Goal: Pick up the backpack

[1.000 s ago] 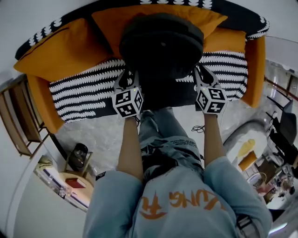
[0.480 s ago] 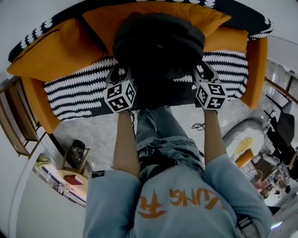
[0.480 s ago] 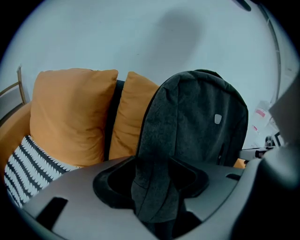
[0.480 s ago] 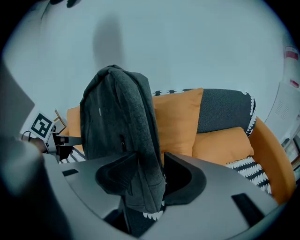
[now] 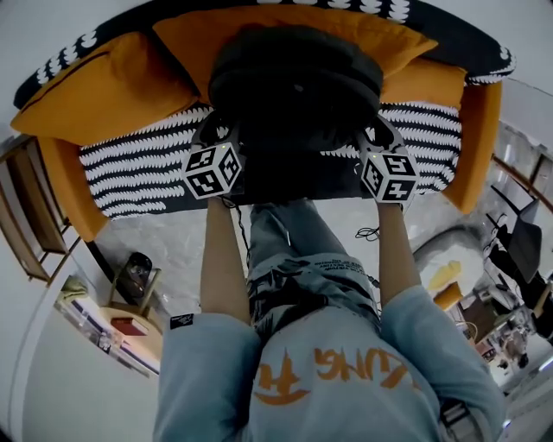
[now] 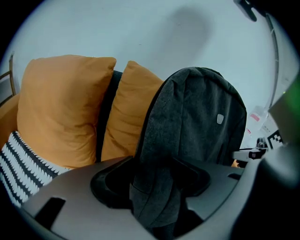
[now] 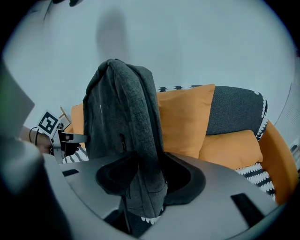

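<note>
A dark grey backpack (image 5: 294,78) stands upright on the sofa seat and leans on an orange cushion (image 5: 285,26). My left gripper (image 5: 216,134) is at its left side, and the jaws are opening with a fold of the backpack (image 6: 197,122) loose between them. My right gripper (image 5: 380,136) is at its right side, jaws wide, and the backpack's edge (image 7: 122,108) hangs between the pads without being pinched. In the gripper views, the left gripper (image 6: 154,183) and right gripper (image 7: 147,180) each straddle the fabric.
The orange sofa (image 5: 479,129) has a black-and-white patterned throw (image 5: 138,173) and a second orange cushion (image 5: 95,86). A wooden shelf (image 5: 26,233) stands at the left, a small side table (image 5: 130,285) is below it, and a cable (image 5: 371,235) lies on the floor.
The left gripper's cube has slid left and slightly up in the head view, and the right one has edged up. The backpack has stayed against the cushion.
</note>
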A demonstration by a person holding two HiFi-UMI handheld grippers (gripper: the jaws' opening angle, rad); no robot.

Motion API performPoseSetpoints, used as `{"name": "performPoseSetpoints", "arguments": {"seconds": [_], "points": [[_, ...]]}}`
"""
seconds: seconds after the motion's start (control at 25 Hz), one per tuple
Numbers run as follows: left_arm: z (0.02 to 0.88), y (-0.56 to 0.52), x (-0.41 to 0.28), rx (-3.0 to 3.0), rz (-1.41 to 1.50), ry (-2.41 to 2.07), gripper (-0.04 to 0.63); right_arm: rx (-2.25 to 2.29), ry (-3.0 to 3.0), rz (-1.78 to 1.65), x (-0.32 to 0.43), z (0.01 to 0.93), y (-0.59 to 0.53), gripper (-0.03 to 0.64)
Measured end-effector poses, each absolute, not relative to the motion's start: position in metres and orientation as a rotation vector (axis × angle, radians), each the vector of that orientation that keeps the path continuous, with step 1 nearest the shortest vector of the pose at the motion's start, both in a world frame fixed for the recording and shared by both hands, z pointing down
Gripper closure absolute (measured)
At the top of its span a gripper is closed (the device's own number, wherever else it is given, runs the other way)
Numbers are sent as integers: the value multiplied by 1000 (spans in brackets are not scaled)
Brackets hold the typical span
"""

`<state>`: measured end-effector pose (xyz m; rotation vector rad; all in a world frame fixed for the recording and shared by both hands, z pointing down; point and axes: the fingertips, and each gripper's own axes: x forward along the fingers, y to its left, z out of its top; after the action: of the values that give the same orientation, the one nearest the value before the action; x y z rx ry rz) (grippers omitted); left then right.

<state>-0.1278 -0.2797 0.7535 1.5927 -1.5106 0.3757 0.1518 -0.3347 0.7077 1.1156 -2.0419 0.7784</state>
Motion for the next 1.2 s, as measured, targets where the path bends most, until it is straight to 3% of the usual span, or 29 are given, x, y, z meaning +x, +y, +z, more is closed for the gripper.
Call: {"name": "performPoseSetpoints", "arguments": {"seconds": [0.6, 1.2], "points": [[741, -268, -124, 1554, 488, -1531, 439, 1080, -2021, 868, 148, 705, -327, 525], [683, -222, -126, 1660, 386, -1504, 492, 1312, -2005, 870, 147, 654, -272, 558]]}}
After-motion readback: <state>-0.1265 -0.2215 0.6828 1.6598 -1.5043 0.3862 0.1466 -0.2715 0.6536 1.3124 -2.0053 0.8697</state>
